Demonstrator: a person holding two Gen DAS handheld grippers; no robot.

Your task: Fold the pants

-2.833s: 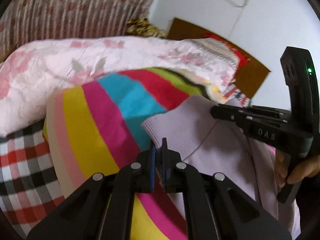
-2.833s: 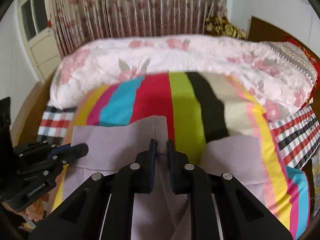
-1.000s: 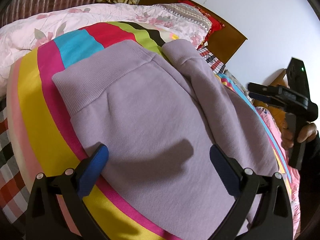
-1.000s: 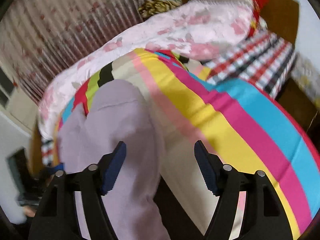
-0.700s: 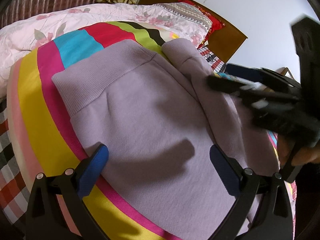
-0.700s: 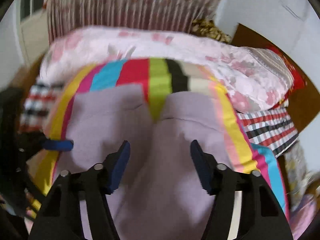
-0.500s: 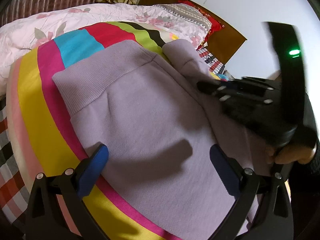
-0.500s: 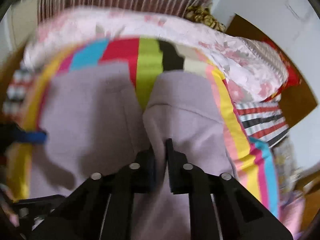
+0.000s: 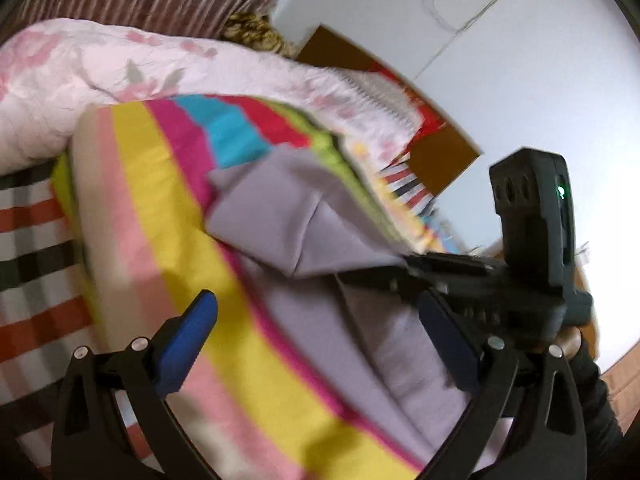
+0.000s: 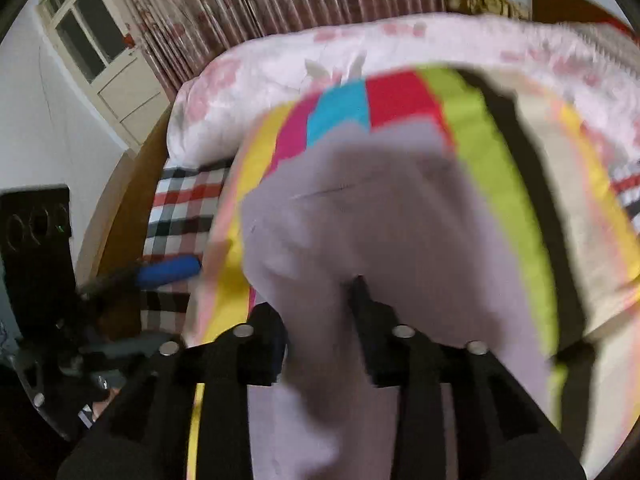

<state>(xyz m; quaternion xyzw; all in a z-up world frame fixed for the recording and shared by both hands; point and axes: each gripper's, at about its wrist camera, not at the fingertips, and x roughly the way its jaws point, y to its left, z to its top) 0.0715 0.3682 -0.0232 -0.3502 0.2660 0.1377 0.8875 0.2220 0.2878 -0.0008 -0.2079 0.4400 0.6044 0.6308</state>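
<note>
Right gripper (image 10: 320, 316), open a second ago, now clenched on pants (image 10: 380, 208) atop striped blanket (image 9: 168, 216), lifting one leg over; left gripper (image 9: 320, 336) released.

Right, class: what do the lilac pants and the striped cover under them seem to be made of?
The lilac pants look like a soft, matte knit, perhaps cotton fleece: they drape in thick, rounded folds where the right gripper pinches them. The striped cover looks like thin, smooth woven cloth, probably cotton, with flat printed bands; blur hides its weave.
</note>
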